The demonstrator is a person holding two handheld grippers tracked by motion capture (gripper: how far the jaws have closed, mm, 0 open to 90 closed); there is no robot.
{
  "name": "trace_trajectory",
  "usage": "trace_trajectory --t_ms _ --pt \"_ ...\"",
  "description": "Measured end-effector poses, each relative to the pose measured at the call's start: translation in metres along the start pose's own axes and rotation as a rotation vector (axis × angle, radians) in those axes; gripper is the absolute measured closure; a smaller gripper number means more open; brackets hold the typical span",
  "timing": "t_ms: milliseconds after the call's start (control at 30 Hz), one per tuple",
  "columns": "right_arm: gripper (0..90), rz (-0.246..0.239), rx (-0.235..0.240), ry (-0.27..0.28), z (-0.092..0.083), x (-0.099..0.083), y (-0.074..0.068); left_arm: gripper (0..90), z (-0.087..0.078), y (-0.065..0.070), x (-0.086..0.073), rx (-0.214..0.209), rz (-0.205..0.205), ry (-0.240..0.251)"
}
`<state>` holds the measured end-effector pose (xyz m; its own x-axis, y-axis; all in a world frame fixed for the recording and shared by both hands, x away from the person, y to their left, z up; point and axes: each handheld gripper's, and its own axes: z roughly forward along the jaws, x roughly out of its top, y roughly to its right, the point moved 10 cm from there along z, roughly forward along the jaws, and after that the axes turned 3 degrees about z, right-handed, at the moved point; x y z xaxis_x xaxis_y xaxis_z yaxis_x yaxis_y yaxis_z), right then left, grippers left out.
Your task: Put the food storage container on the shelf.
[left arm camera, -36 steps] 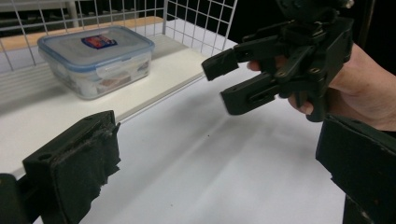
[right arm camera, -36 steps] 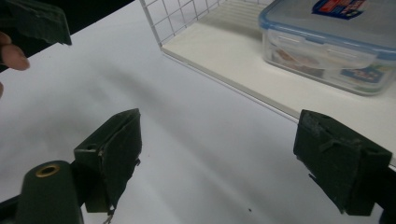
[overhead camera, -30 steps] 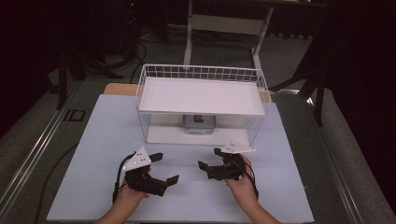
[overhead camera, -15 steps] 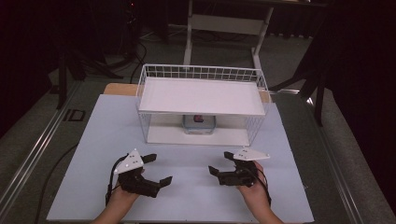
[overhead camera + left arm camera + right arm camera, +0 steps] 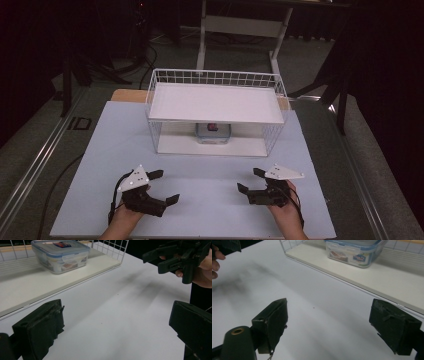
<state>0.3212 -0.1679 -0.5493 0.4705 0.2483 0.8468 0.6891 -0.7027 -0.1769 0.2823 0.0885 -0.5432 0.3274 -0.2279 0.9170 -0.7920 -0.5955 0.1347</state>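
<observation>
1. Clip-lid food container (image 5: 213, 133): on the lower shelf of the white wire rack (image 5: 216, 103), untouched.
2. Left gripper (image 5: 161, 188): fingers apart, empty, pulled back from the rack toward the surface's (image 5: 210, 172) near edge.
3. Right gripper (image 5: 250, 180): likewise withdrawn, fingers apart; reach not begun.

Storage box (image 5: 213, 133): largely hidden under the rack's upper shelf (image 5: 215, 102) in the high view; label too small to read. In the left gripper view, cut by the top edge at 11 o'clock (image 5: 61, 255); in the right gripper view, lid cut at 1 o'clock (image 5: 353, 251). Forearms: cropped at 6 o'clock of the high view. Right claw (image 5: 160, 261) seen from the left gripper view: cut by the frame corner at 2 o'clock.
</observation>
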Motion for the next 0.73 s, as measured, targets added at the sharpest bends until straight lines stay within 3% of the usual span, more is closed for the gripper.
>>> trace_trajectory --t_ms 167,267,333,533,733 --pt "15.4 0.019 -0.003 0.008 -0.002 -0.01 0.008 0.4 0.0 -0.004 -0.002 0.012 0.011 0.003" --pt "15.4 -0.01 -0.027 -0.011 0.0 -0.015 0.014 0.4 0.001 -0.005 -0.006 0.017 0.025 -0.015" --pt "15.4 -0.005 -0.021 -0.007 0.0 -0.016 0.016 0.4 0.001 -0.005 -0.007 0.02 0.033 -0.016" --pt "15.4 -0.024 -0.023 0.006 0.0 -0.014 0.018 0.4 0.002 -0.007 -0.006 0.014 -0.008 0.003" --pt "15.3 -0.035 -0.024 -0.002 0.002 -0.014 0.017 0.4 0.003 -0.006 -0.008 0.012 0.009 -0.007"
